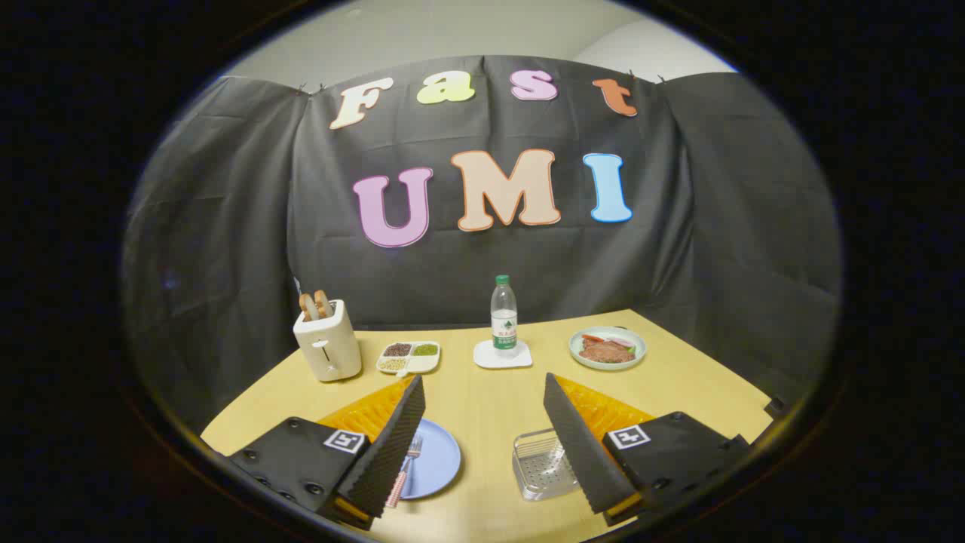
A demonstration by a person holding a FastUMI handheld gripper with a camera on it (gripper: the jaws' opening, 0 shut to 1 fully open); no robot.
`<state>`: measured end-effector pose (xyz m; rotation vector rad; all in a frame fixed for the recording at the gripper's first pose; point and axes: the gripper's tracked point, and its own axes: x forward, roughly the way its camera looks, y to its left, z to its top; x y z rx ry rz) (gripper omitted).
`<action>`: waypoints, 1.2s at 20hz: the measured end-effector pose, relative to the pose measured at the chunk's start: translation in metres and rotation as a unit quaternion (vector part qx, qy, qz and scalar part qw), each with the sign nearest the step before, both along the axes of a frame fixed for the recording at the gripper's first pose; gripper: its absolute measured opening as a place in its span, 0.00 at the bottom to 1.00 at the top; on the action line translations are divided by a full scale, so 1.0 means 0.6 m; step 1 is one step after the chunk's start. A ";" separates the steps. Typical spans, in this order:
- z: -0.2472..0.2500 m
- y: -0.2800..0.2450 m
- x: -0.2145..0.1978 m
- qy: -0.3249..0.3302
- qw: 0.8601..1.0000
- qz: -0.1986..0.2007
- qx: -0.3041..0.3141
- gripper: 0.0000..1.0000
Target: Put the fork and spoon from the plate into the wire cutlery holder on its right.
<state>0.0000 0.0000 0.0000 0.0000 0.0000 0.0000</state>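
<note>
Two fingers of the gripper (482,445) are spreading wide apart at the bottom of the frame, gripping nothing, with bare table (482,411) showing between them.

Lower left: a blue plate (437,460) is lying on the yellow table, partly hidden behind the left finger (392,445). A fork (407,464) with a pinkish handle is resting on that plate, tines pointing away, right against the finger's edge in the view. The spoon cannot be made out; the finger is covering much of the plate.

Lower centre-right: the holder (539,464), a clear-looking container with a perforated base, is sitting just right of the plate, its right side cut off by the right finger (584,445). Nothing is visibly sitting inside it.

Beyond the fingers, across the middle of the frame, left to right:
- a cream toaster (328,343) with two bread slices (317,305) poking out of the top
- a white divided dish (408,357) holding dark, green and pale grains, just beside the toaster
- a water bottle (503,313) with a green cap, standing upright on a white coaster (502,354), dead centre
- a pale green plate of food (608,348), with something brown and red on it, well to the right
</note>
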 end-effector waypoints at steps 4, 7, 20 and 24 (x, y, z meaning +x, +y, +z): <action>0.002 0.009 0.016 0.005 1.000 0.011 0.005 1.00; -0.001 0.014 0.019 0.009 1.000 0.018 0.004 1.00; 0.001 -0.018 -0.022 0.007 1.000 -0.001 -0.009 1.00; -0.014 -0.012 -0.023 0.018 1.000 -0.004 -0.013 1.00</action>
